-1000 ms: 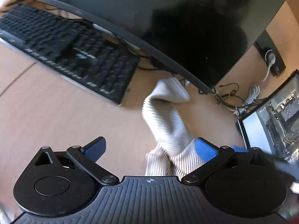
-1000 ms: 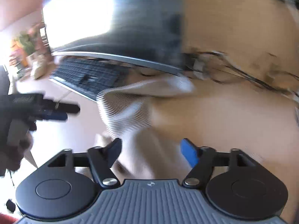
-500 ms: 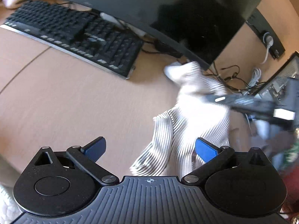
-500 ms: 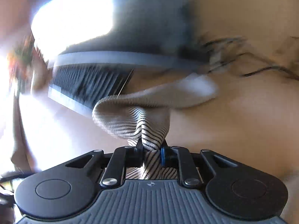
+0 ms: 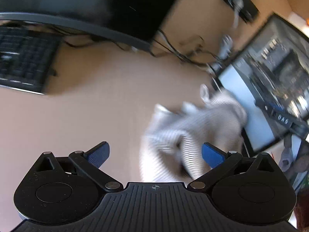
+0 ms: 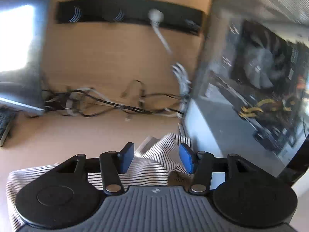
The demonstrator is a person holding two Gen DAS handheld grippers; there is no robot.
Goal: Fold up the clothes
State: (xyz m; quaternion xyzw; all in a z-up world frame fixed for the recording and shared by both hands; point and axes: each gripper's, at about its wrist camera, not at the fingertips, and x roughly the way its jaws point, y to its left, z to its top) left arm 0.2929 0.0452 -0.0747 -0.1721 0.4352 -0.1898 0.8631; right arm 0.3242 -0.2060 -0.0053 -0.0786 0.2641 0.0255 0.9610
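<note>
Quick look at the desk rn. The striped garment [image 5: 193, 135] is bunched in a loose heap on the wooden desk [image 5: 96, 106], right up against the PC case [image 5: 270, 89] w/ the glass side panel, so not folded at all yet imo. Prob ended up there bc that's the only free patch btw the curved monitor [image 5: 96, 5], the keyboard [image 5: 21, 58] and the case.

Left gripper [image 5: 155, 154]: tongs spread wide, blue pads clear of the cloth, nothing pinched. It's angled down at the near edge of the heap, looks like it's lining up for a corner or hem, but that's my guess.

Right gripper [image 6: 156, 158]: jaws are opening, fabric sits btw the pads but they don't seem to press on it, there's a gap on both sides. Cloth spills under the gripper body too [image 6: 48, 174], so it's basically hovering over the pile.

Cable mess [image 6: 106, 104] behind, worth keeping sleeves out of that.

Writing: only thing I can half read is white lettering on a dark bar by the case in the left view, smth like "DAG" [image 5: 283, 118], too blurry to be sure. Power strip [image 6: 125, 13] on the back wall has no readable label.
</note>
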